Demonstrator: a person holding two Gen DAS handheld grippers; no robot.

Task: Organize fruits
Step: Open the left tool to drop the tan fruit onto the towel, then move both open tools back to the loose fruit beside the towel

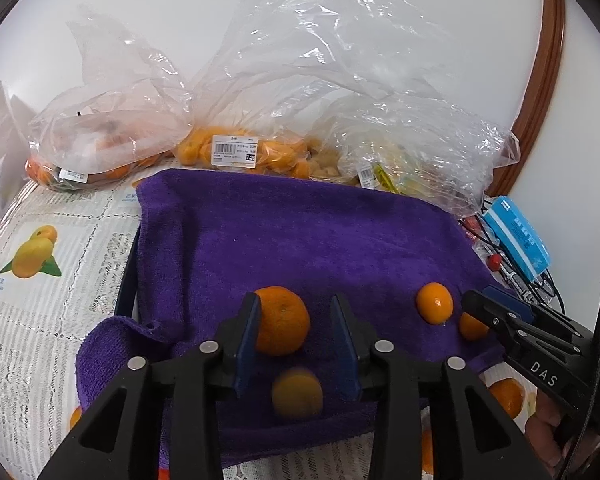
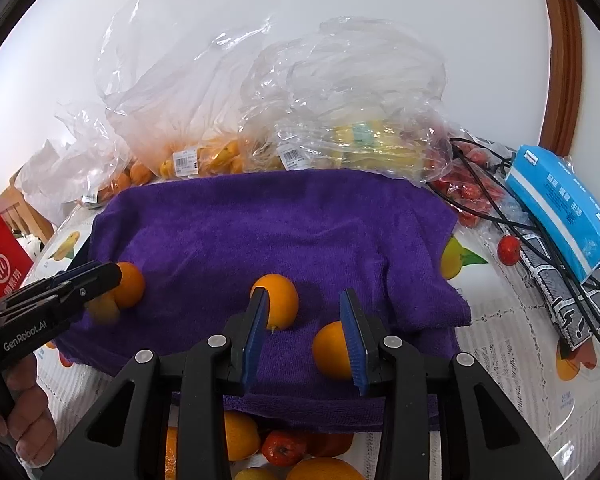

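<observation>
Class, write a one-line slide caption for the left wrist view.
Left gripper open above a blurred orange fruit on the purple towel.

**Oranges on the purple towel**

At lower centre we see the left gripper (image 1: 296,340), its jaws apart, with a blurred small orange (image 1: 297,393) between them, untouched. A larger mandarin (image 1: 282,320) lies beyond on the purple towel (image 1: 300,240). Bagged fruit (image 1: 236,152) crowds the top; the right gripper (image 1: 476,308) enters from the right.

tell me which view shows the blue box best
The right wrist view: the blue box lies large at the right, its whole top and printed side visible among black cables. In the left wrist view the same box is smaller, squeezed near the right edge.
</observation>
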